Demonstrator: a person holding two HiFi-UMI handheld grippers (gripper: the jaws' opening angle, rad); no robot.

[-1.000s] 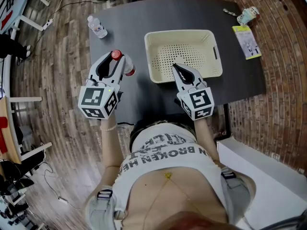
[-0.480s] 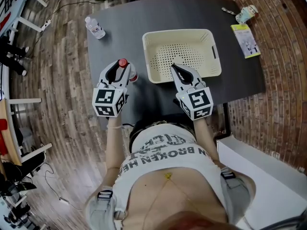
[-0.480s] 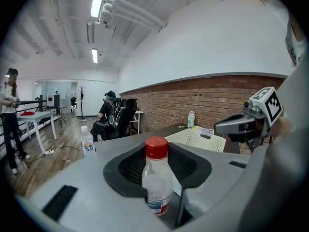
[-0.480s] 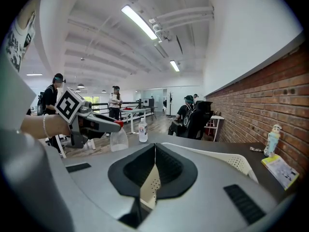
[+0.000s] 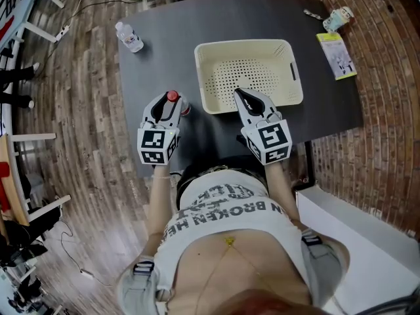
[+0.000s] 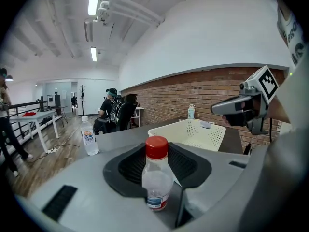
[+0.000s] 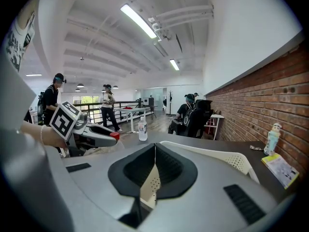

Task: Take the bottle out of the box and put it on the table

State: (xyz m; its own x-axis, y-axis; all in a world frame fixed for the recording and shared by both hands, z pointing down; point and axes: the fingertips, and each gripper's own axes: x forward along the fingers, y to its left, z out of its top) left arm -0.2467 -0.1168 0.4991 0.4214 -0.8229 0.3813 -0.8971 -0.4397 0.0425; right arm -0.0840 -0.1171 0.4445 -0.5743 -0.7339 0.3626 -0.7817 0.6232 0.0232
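Note:
A clear bottle with a red cap [image 5: 173,97] stands upright between the jaws of my left gripper [image 5: 168,104], which is shut on its lower body [image 6: 155,185]. It hangs low over the dark table [image 5: 157,51], just left of the cream perforated basket [image 5: 244,44]. Whether its base touches the table I cannot tell. My right gripper [image 5: 239,93] lies across the basket's near rim with its tips over the inside. Its jaws meet at the tips [image 7: 154,146] with nothing between them, and the basket wall [image 7: 227,159] shows behind them.
A second water bottle [image 5: 129,37] stands at the table's far left corner. A small pale bottle [image 5: 338,20] and a leaflet [image 5: 337,56] lie at the far right. The table's left edge is close to the left gripper. Several people sit and stand in the background.
My left gripper has come down and toward the body with the bottle, drawing nearer the basket's left side. The right gripper and the basket have not moved.

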